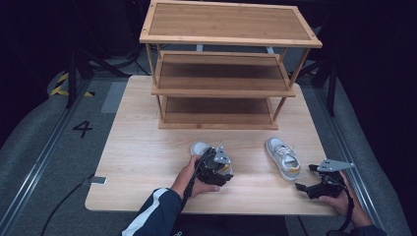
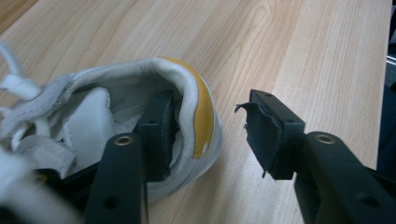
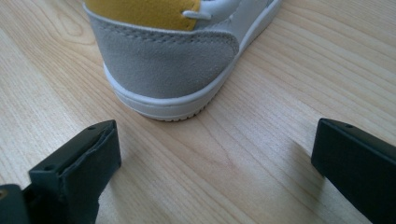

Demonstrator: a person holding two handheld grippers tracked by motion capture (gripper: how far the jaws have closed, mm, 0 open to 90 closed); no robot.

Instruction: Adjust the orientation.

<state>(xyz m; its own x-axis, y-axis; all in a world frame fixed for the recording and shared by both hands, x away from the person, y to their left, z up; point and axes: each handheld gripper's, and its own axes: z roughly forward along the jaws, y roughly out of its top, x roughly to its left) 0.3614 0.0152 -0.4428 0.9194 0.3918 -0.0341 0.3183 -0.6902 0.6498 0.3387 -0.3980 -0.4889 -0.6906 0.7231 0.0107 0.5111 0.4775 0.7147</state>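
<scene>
Tongs, both prs agape: L [image 2: 205, 135] astride padded leather sneaker collar [image 2: 198, 107], R [image 3: 215, 163] nr suede heel [image 3: 163, 65].

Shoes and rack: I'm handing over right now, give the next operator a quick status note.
Left gripper: open, one jaw inside the left shoe, the other outside its heel; not clamped.
Right gripper: open, just behind the right shoe, apart from it.
Both shoes sit on the table in front of the rack, whose shelves look bare.
Done: nothing shelved.
Left, probably: grip each shoe and shelve it.

Three-tier wooden shelf rack [image 1: 223, 64] on light wooden table [image 1: 142, 147]
</scene>
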